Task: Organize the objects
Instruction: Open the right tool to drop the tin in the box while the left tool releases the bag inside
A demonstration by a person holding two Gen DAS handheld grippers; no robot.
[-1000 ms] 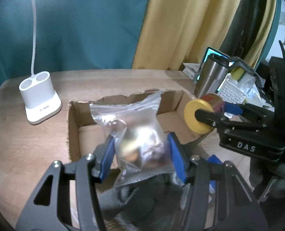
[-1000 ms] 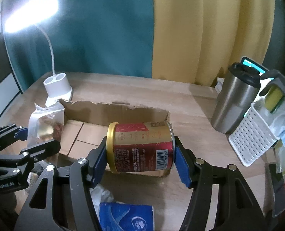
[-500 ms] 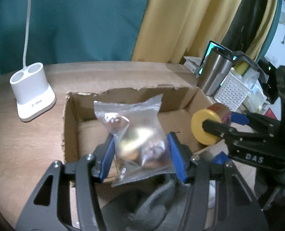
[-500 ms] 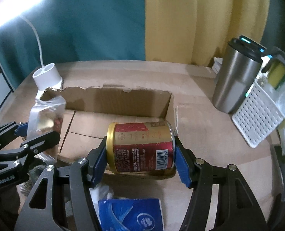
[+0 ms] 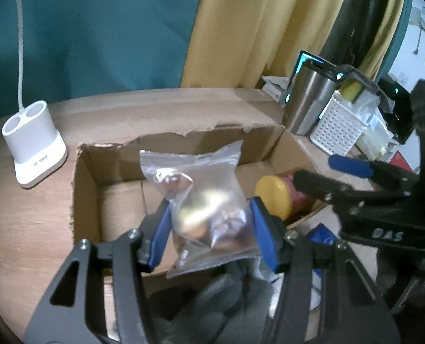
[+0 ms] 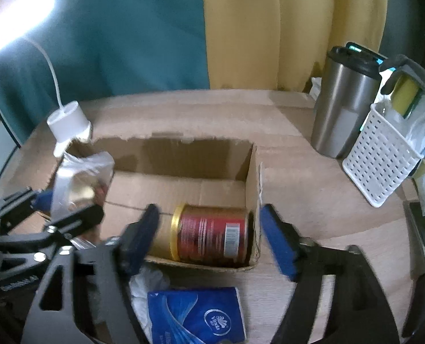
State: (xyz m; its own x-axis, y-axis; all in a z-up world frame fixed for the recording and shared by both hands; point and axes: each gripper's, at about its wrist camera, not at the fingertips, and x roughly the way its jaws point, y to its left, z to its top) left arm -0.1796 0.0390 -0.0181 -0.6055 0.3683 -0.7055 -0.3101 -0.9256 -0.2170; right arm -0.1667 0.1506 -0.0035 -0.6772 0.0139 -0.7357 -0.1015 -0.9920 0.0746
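From the left wrist camera, the left gripper (image 5: 209, 229) is clamping a clear plastic bag (image 5: 201, 197) of small snacks between its blue pads and holding it over the open cardboard box (image 5: 89, 195), which is sitting on the wooden table (image 5: 26, 215). The box is filling more of this view than a second ago, which suggests the bag is heading inside next. At right, the red can (image 5: 281, 195), yellow end showing, is now lying low in the box's right-hand corner instead of riding up between the other tool's fingers.

From the right wrist camera, the right gripper (image 6: 209, 240) is spreading its jaws, and the can (image 6: 212, 235) is lying on its side on the box floor, against the right wall; the pads, which were pressing on its ends half a second ago, are now standing clear of it (a release, by the look of it). One item is thus appearing stowed. The can is looking undented, red label and barcode facing up. A blue tissue pack (image 6: 198, 315) is waiting just outside the near wall.
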